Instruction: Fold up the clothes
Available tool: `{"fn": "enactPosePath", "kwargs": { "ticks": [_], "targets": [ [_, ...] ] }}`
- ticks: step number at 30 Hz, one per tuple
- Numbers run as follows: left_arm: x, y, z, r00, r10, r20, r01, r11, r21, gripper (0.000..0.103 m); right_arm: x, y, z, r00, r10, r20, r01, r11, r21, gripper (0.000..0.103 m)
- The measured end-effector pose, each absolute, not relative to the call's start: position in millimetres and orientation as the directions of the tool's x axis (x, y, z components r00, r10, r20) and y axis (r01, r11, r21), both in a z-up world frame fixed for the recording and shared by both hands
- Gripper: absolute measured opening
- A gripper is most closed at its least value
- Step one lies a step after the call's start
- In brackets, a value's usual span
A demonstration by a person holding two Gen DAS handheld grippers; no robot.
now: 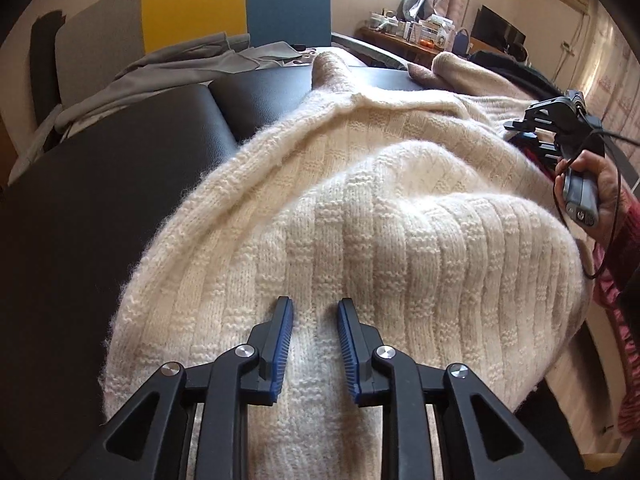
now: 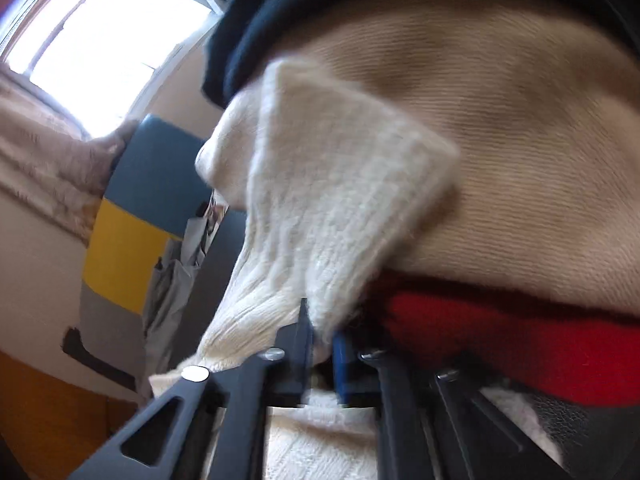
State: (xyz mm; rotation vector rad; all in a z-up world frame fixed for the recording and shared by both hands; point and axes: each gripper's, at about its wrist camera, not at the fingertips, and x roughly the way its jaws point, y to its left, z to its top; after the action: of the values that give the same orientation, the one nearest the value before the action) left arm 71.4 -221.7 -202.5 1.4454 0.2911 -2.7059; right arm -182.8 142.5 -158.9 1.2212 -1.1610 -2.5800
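Cream knit sweater (image 1: pixel 360 216) lies spread on black padded surface (image 1: pixel 100 200), long axis running from near edge away toward colour-block headboard (image 1: pixel 192 4); one sleeve (image 1: pixel 332 68) stretches away toward it. No containers in view. Left gripper (image 1: pixel 314 344) over sweater's near part, fingers parted, nothing between pads. Right gripper (image 2: pixel 320 344) clamped on ribbed cream edge (image 2: pixel 320 200), knit raised above fingers; view blurred. Beige garment (image 2: pixel 520 140), red garment (image 2: pixel 500 340), dark garment (image 2: pixel 280 20) just beside. Grey garment (image 1: pixel 180 64) lies far left.
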Motion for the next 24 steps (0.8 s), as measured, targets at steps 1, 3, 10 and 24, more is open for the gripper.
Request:
{"fn": "enactPosePath", "kwargs": {
  "ticks": [1,3,10,24],
  "targets": [
    [71,-225,-202,-0.559,0.050,-0.828,0.146,-0.977,-0.158,0.023,-183,133,-151,-0.684,-0.345,-0.642,-0.217,-0.745,0.631,0.008],
    [71,-230,-201,-0.560,0.079,-0.824,0.155,-0.968,-0.198,0.023,-187,108,-132,-0.683,-0.345,-0.644,-0.129,-0.811,0.571,0.008],
    [76,-257,-187,-0.580,0.183,-0.794,0.198,-0.914,-0.355,0.023,-190,-34,-97,-0.589,-0.500,-0.636,0.245,-0.859,0.449,0.008],
    [-4,-325,-152,-0.682,0.411,-0.605,0.253,-0.645,-0.722,0.027,-116,-115,-132,-0.437,-0.588,-0.681,0.484,-0.791,0.373,0.039]
  ]
}}
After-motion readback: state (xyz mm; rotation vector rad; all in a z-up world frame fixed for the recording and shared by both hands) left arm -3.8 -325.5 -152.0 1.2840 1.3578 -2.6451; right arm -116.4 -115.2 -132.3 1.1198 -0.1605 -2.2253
